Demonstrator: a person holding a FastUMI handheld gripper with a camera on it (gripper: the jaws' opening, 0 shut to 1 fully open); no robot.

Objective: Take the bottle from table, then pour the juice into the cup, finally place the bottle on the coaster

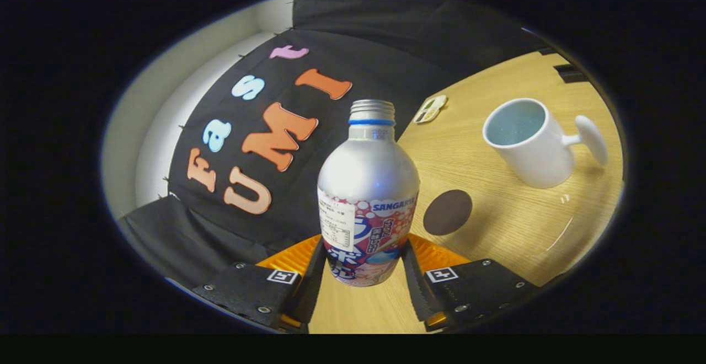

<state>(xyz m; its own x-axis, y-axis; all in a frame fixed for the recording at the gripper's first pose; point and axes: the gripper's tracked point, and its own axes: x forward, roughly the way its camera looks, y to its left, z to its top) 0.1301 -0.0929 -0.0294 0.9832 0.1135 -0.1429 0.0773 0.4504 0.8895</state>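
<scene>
The gripper (pixel 361 276) stood with its two fingers (pixel 314 281) closed against the lower sides of a silver aluminium bottle with a printed label and a blue neck ring (pixel 367 198); both fingers pressed on it, so the bottle was held between them. The bottle's cap was off and its threaded mouth was open. Whether its base touched the light wooden table (pixel 496 231) could not be told. Just beyond the right finger, a dark brown round coaster (pixel 447 212) lay flat on the table. Farther off stood a white ceramic cup with a knobbed handle (pixel 527 143), well apart from the bottle. Beyond these, near the booth's wall, lay a small flat white packet (pixel 431 108).
</scene>
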